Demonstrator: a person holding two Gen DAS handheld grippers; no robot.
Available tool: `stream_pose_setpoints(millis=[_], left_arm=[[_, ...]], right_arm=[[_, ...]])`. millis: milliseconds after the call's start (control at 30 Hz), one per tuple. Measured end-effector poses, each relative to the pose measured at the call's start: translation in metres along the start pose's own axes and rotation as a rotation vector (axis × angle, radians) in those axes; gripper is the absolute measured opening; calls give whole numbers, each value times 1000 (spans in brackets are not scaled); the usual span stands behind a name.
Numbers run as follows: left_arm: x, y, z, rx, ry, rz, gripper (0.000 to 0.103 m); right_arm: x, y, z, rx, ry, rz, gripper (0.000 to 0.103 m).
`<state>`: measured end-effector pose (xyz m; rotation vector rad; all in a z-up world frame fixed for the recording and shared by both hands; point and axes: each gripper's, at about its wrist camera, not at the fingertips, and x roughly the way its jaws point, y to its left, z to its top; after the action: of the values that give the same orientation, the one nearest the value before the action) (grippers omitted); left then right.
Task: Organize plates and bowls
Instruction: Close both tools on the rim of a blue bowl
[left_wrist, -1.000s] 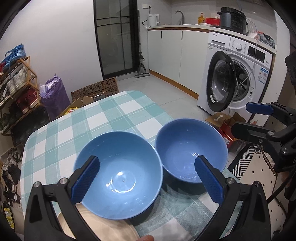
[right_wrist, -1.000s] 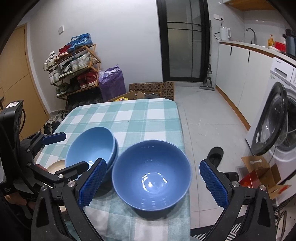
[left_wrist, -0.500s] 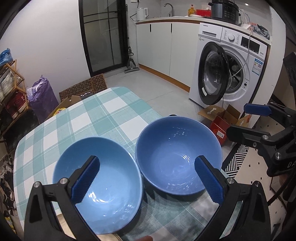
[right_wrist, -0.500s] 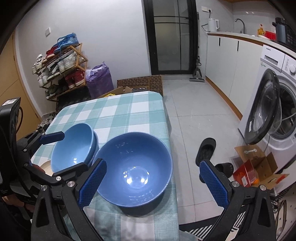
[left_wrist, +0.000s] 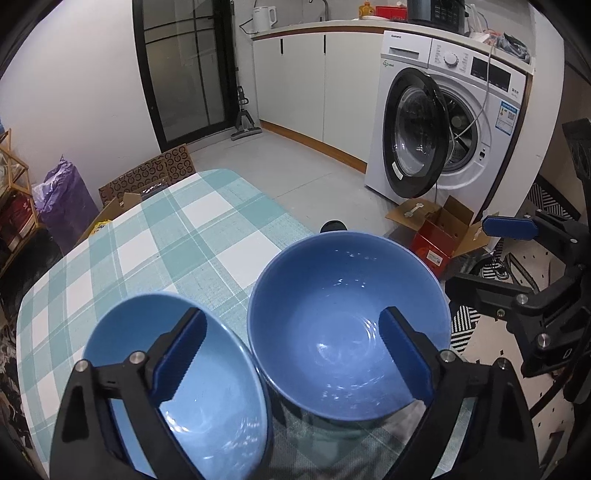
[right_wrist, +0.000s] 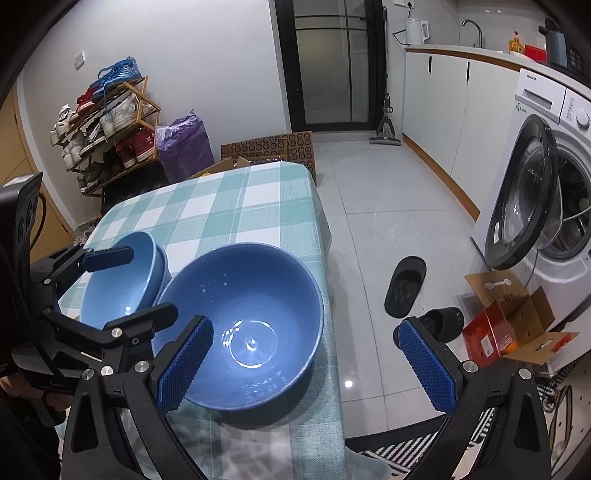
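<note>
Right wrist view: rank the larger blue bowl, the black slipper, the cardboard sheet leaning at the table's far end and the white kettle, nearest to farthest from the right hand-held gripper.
1. Larger blue bowl, by its left finger.
2. Black slipper, floor right of table.
3. Cardboard sheet, beyond the table.
4. White kettle, far counter.

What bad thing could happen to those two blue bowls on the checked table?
The big blue bowl sits close to the table edge, so a nudge from the right hand-held gripper might push it toward the hard floor. It is also right beside the stacked blue bowls, so they could clink or chip if the left hand-held gripper closes crookedly over a rim.
</note>
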<state>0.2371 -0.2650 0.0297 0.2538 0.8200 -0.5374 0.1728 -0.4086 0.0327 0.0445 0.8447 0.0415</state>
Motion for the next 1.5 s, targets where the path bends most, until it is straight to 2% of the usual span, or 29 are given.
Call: stream_pose_setpoints(millis=[300,400,600,1133,1500], left_arm=[[22,-3,6,21,28,-8,93],[30,-3,7,28,46,-15,85],[44,-7,8,51,64,-8,81],[50,-13,7,79,87,-5,81],[45,-19,3,81,89,-38,81]], right_arm=[[17,-9,-4,24,29,2,102],[23,-11,-6,35,40,9,102],[36,-11,-12,30,73,15,102],[52,-10,-20,4,128,15,102],[52,-13,-26,12,153,35,102]])
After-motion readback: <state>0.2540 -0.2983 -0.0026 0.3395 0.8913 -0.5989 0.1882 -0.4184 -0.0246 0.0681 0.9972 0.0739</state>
